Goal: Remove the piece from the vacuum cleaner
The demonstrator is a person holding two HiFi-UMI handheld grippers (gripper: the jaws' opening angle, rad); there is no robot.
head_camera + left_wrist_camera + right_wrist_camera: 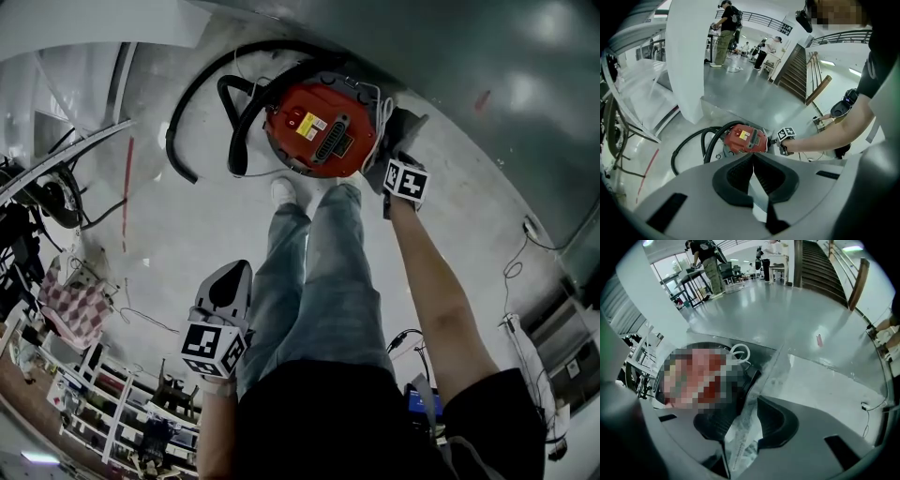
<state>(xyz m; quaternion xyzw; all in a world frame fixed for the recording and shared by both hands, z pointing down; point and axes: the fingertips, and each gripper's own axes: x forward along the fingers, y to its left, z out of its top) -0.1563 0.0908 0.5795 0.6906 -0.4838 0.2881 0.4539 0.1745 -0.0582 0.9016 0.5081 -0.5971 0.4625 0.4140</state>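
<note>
The vacuum cleaner (319,131) is a round red unit with a yellow label and a black grille on top, standing on the floor in front of the person's feet. My right gripper (394,141) hangs at its right edge, pointing steeply down beside a white cord loop (740,352). In the right gripper view the jaws (752,394) stand apart; only a pale seam of floor shows in the gap. My left gripper (228,281) hovers well back from the vacuum (745,138), beside the person's leg. Its fingertips (753,157) meet with nothing held.
A black hose (202,103) curls from the vacuum's left side across the floor. A white column (689,56) rises behind it. Racks and a checkered cloth (70,305) stand at the left, cables (511,272) at the right. People (724,28) and a staircase (797,75) are far off.
</note>
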